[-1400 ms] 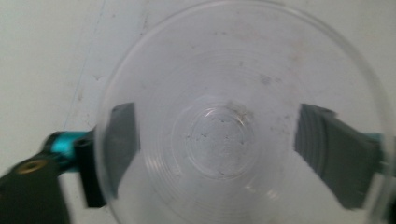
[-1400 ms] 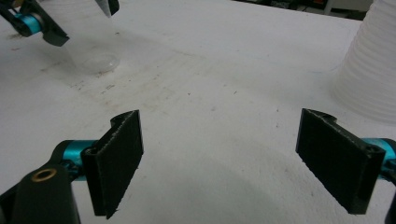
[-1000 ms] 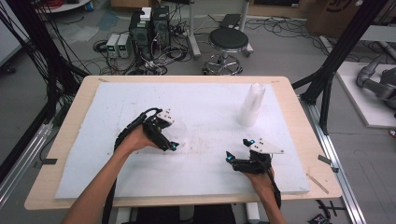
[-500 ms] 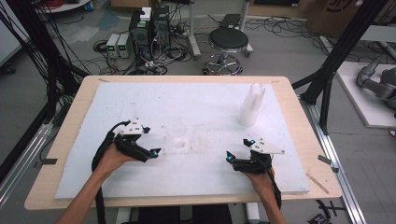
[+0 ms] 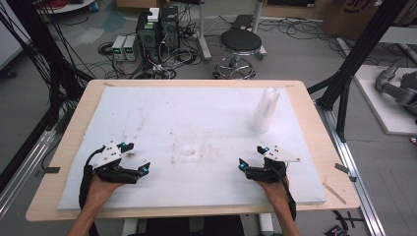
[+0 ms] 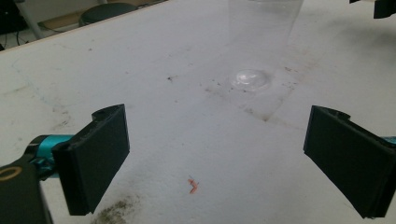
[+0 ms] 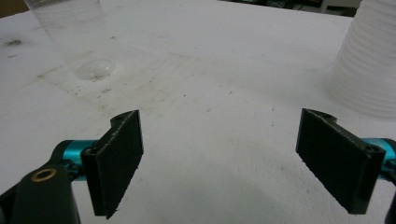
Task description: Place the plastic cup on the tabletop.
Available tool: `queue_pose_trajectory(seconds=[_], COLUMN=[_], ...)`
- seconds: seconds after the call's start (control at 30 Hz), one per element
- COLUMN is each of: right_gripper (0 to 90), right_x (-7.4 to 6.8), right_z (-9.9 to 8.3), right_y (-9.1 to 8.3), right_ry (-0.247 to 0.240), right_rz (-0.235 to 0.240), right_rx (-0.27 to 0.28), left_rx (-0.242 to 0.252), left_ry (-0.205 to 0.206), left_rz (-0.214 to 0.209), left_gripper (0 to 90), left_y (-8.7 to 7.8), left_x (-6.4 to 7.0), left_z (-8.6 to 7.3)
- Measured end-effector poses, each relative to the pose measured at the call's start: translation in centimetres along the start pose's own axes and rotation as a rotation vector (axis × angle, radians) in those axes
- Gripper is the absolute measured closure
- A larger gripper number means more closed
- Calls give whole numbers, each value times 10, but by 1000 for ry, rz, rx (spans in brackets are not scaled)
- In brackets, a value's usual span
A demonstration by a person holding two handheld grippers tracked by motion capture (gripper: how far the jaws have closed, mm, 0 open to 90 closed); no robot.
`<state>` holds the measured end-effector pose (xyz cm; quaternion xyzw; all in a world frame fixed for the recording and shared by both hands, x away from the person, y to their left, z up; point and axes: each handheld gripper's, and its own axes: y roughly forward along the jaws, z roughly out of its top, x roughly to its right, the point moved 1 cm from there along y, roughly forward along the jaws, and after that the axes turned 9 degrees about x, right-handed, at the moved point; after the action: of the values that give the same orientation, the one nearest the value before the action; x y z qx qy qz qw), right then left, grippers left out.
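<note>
since a second ago the left gripper [image 5: 140, 172] has pulled back toward 7 o'clock, leaving the clear cup [image 5: 189, 147]; both jaws gape empty. right gripper [image 5: 244, 167] unmoved. no legible writing.

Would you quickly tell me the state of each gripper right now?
Left gripper: open, holding nothing, above the white mat.
Right gripper: open, holding nothing.
</note>
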<state>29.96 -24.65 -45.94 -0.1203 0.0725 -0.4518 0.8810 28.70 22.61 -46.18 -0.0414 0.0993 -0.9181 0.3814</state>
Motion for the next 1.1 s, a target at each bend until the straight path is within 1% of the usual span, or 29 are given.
queue_pose_trajectory(seconds=[0.03,0.1,0.17,0.2,0.27,0.3,0.37,0.4,0.5,0.57,0.6,0.63,0.67,0.7,0.73,0.8,0.93,1.03,1.1], right_gripper=[150,150,150,150,150,150,150,150,150,150,150,150,150,150,150,150,150,150,150], right_x=[0,-1,-1,-1,0,1,1,1,2,2,2,3,3,4,5,5,4,4,4], right_z=[0,0,0,0,0,-1,-1,-1,-1,-1,-1,-1,-1,0,0,0,0,0,0], right_y=[0,-1,-2,-2,-3,-3,-4,-4,-5,-5,-5,-3,-3,-2,-1,0,-1,-1,-2], right_ry=[1,-6,-9,-10,0,4,19,23,19,26,30,32,44,43,48,57,51,44,44], right_rz=[0,-6,-5,-5,-2,-3,-9,-10,-12,-11,-11,-11,-12,-14,-11,-14,-21,-27,-27], right_rx=[-2,6,18,21,28,34,36,37,47,49,45,38,25,19,7,-8,4,8,11], left_rx=[3,21,9,14,30,26,29,35,44,59,66,69,73,74,79,93,84,81,82], left_ry=[4,-12,3,-5,-33,-23,-31,-35,-18,-28,-21,-20,-25,-29,-33,-25,-32,-45,-44], left_rz=[9,15,28,34,30,40,50,51,72,78,87,88,82,76,81,81,79,93,94], left_gripper=[70,70,70,70,70,70,70,70,70,70,70,70,70,70,70,70,70,70,70], left_y=[-2,-6,-7,-8,-9,-9,-10,-11,-16,-18,-20,-21,-21,-22,-23,-25,-24,-24,-24], left_x=[0,1,1,0,-2,-3,-5,-5,-7,-9,-11,-12,-13,-14,-13,-13,-14,-14,-15], left_z=[-1,-4,-6,-7,-9,-10,-11,-11,-12,-13,-14,-14,-15,-16,-17,-18,-18,-18,-19])
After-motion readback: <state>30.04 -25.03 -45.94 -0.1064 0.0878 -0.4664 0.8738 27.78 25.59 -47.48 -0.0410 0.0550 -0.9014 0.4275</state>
